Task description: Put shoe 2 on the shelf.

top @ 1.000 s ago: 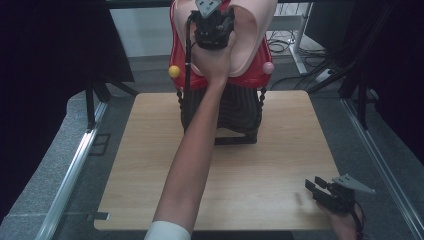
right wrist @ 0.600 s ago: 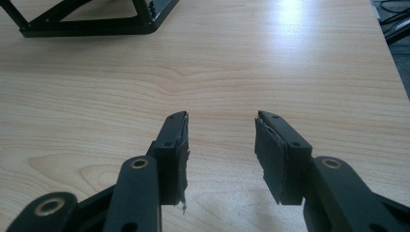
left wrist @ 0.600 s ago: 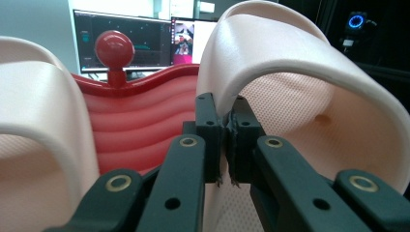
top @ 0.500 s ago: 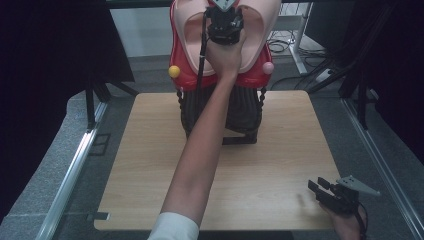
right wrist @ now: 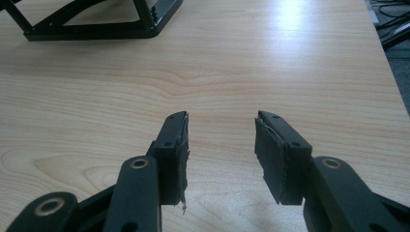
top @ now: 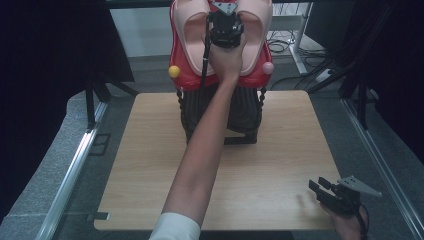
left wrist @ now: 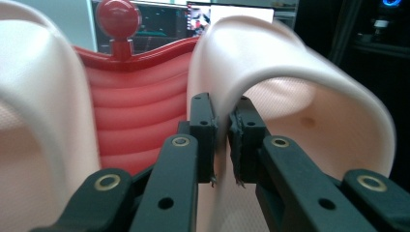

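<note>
Slipper [left wrist: 290,96]: pale pink, arched | left gripper [left wrist: 223,140] fingers easing wider around its edge | right gripper [right wrist: 221,154] released

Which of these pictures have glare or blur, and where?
Right gripper view: bright glare on the wooden table near the top. Left gripper view: the pink slipper looks slightly smeared at its outer edge. High view: dark surroundings, evenly lit tabletop.
</note>
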A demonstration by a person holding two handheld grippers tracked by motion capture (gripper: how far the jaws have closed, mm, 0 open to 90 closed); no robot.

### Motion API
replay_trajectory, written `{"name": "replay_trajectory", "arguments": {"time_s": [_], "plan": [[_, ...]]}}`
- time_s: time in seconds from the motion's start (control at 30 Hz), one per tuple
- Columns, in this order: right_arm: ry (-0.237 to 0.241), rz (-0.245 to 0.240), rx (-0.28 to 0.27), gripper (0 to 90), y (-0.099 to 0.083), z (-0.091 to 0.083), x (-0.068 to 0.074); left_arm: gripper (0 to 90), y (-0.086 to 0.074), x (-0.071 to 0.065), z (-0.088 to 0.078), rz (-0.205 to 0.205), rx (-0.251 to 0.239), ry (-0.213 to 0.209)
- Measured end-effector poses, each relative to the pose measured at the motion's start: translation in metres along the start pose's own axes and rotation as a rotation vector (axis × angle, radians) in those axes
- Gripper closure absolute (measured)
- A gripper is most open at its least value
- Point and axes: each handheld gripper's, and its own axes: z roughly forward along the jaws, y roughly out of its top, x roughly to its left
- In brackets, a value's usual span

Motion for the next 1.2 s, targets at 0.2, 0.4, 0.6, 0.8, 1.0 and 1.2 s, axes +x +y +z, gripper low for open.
{"name": "replay_trajectory", "arguments": {"time_s": [0.2,0.4,0.6,0.8,1.0,1.2], "plan": [[0.001,0.001,0.002,55.7,0.001,-0.001,-0.001,70.0,0.004,0.003,-0.009,0.0,-0.016,-0.019],[-0.003,-0.001,0.001,55.7,0.0,0.0,0.001,59.3,0.001,0.009,-0.024,-0.013,-0.013,-0.062],[-0.004,-0.01,0.006,55.7,0.001,0.002,0.003,52.8,-0.011,0.022,-0.046,-0.014,0.002,-0.126],[-0.011,-0.019,0.01,55.7,0.001,0.004,0.006,52.1,-0.025,0.037,-0.077,-0.018,-0.014,-0.175],[-0.012,-0.026,0.016,55.7,0.001,0.006,0.007,50.6,-0.036,0.044,-0.109,0.006,-0.01,-0.249],[-0.011,-0.029,0.016,55.7,0.002,0.006,0.01,49.5,-0.062,0.053,-0.139,0.034,0.02,-0.314]]}}
